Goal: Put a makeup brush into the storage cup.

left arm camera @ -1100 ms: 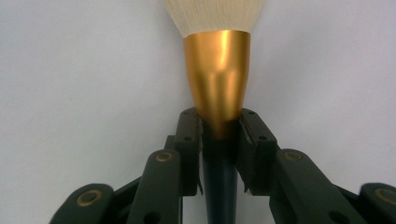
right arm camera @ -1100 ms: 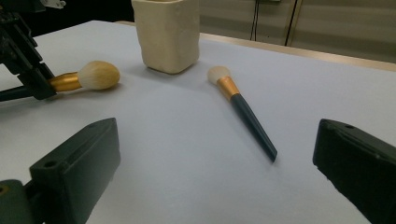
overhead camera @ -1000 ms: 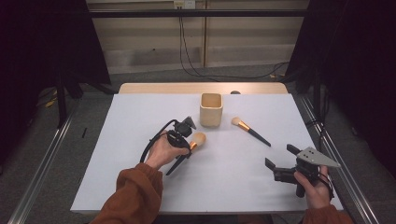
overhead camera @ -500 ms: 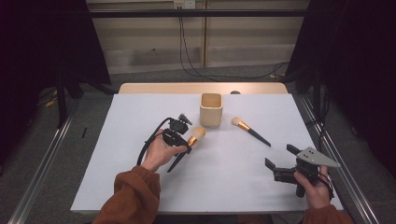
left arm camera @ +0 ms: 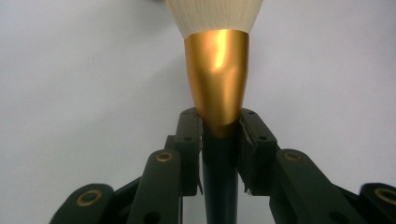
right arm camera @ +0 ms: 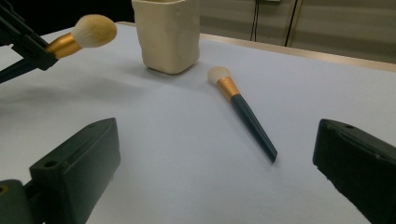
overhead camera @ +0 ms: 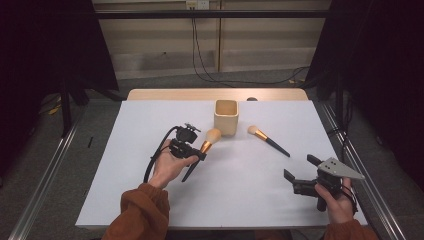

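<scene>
Left hand-held gripper [overhead camera: 196, 152]: clamped on large brush [left arm camera: 217, 79]. Right hand-held gripper [overhead camera: 300, 172]: wide open, empty. Risk: your brush clips the cup [overhead camera: 226, 116] rim, tipping it.

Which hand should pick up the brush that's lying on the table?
Probably the right. The right gripper is open and empty, and the lying brush sits just ahead between its jaws. The left gripper is shut on the other brush, near the cup.
</scene>
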Tool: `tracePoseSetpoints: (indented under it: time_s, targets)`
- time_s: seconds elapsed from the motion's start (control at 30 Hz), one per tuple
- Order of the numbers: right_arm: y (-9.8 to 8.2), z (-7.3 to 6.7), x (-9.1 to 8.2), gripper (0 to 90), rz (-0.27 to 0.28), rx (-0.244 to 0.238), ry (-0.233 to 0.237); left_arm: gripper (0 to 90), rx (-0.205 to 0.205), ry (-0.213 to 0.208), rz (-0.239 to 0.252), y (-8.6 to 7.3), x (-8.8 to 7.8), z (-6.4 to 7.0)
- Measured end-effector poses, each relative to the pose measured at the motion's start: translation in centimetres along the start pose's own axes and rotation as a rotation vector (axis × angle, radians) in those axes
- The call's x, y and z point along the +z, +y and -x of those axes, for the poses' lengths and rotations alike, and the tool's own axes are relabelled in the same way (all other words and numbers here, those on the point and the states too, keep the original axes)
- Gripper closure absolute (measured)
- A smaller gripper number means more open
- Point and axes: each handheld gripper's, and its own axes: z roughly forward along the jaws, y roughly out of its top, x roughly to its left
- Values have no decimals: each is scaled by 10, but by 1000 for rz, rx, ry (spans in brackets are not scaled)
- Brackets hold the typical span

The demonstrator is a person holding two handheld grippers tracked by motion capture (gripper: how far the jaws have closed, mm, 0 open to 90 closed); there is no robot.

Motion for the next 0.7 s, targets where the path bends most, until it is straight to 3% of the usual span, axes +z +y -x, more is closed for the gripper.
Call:
tracePoseSetpoints:
  time_s: [0.17, 0.37, 0.7]
  targets:
    - [0, 0, 0, 4, 0, 1, 0, 719, 3, -21, 72, -3, -5, 1]
    - [0, 0, 0, 4, 3, 2, 1, 720, -2, -7, 161, -4, -11, 1]
    - [0, 0, -1, 4, 3, 5, 2, 719, 34, -24, 311, -8, -17, -1]
